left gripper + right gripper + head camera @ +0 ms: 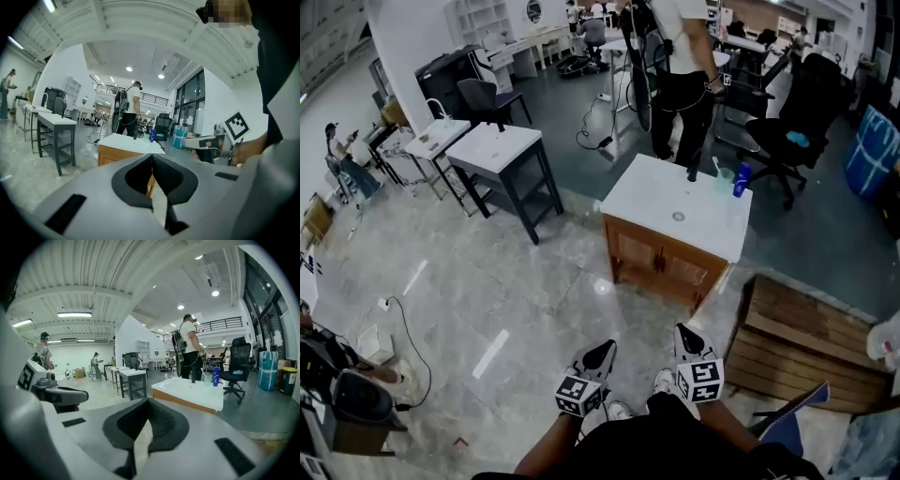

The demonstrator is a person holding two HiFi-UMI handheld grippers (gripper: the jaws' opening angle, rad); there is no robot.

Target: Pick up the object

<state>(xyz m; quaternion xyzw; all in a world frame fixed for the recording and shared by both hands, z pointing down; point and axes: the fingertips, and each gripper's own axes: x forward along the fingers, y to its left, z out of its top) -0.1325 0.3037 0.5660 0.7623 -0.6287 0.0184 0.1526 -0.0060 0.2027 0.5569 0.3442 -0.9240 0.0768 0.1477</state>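
Objects for picking are standing in a small cluster at the far right corner of a white-topped wooden cabinet (661,192). They are a blue bottle (742,179), a clear cup (725,179) just beside it, and a dark upright item (693,171) nearby; which one is meant I cannot tell. Someone in dark trousers (680,103) is standing just behind the cabinet.

The left gripper (601,353) and right gripper (686,335) are hovering side by side low in the head view, over glossy floor (487,291), well apart from the cabinet. Both are pointing toward it with their jaws pressed together, pinching nothing.

The step in hand is looking like the approach. Doing it well is probably meaning closing the distance first, then spreading one gripper's jaws before reaching the cluster. It should be coming in nearly level, on a side where the pads are not nudging the neighbouring items over.
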